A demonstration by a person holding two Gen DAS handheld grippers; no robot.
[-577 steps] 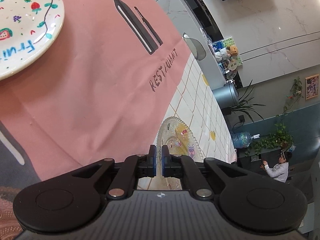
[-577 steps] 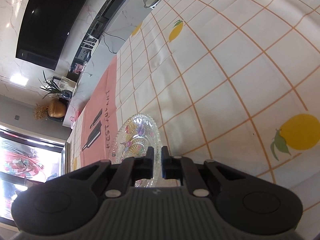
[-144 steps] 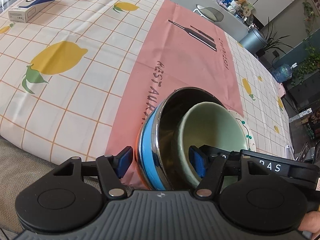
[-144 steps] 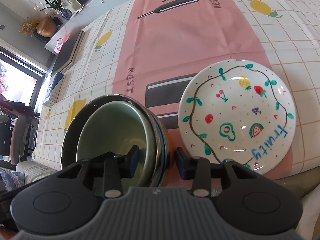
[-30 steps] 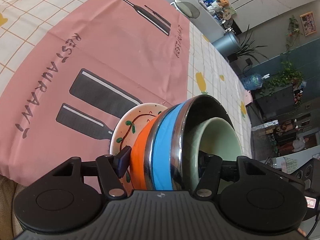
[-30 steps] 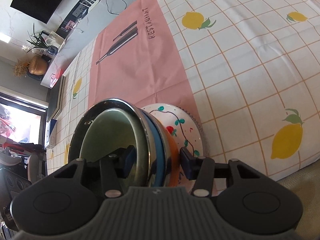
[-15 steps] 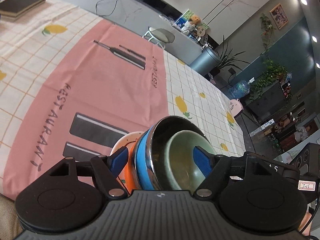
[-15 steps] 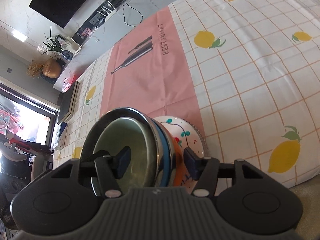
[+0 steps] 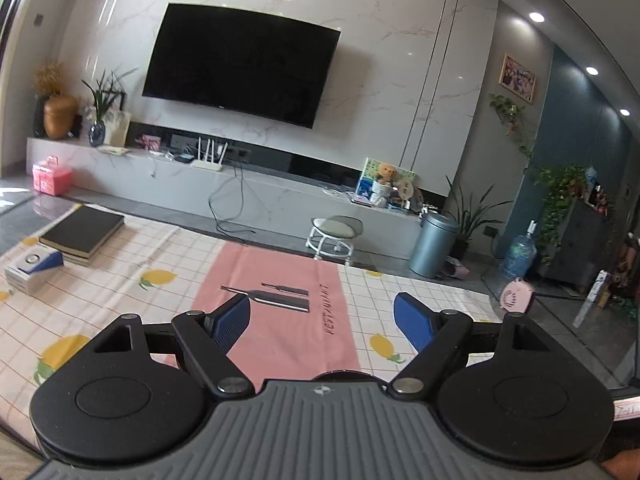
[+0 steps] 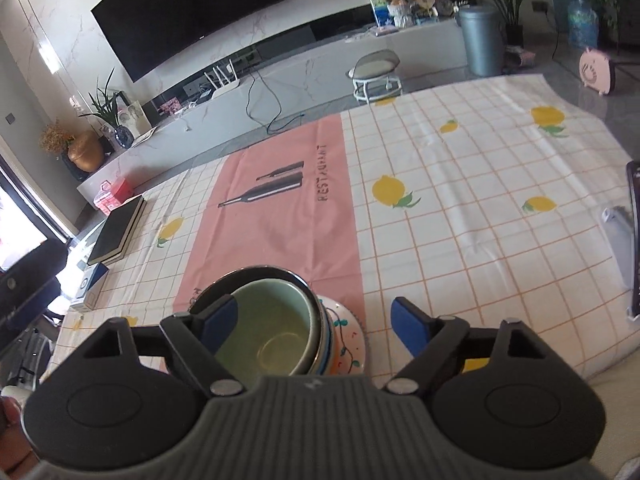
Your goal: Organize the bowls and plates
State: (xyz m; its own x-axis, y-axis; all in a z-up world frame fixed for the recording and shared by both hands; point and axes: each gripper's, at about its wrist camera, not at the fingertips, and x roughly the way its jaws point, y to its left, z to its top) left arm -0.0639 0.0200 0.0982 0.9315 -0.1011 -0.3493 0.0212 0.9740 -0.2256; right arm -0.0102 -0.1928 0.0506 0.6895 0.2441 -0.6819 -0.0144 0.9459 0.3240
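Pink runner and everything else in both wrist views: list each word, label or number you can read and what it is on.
"RESTAURANT": printed in dark letters on the pink runner, by the bottle drawings.
White tag at the left wrist view's right edge: handwriting, too cut off to read.
Blue and white box: print too small to read.
Painted plate under the bowls: no lettering visible.

A lemon-print tablecloth (image 10: 460, 184) under a pink runner (image 10: 280, 216) — books (image 9: 82, 230), wall television (image 9: 240, 64) beyond.

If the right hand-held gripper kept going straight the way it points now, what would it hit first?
Probably the pink runner on the table, just beyond the stacked bowls. The right hand-held gripper, jaws opening, holds nothing; the bowls sit low between its fingers, so depth is uncertain.
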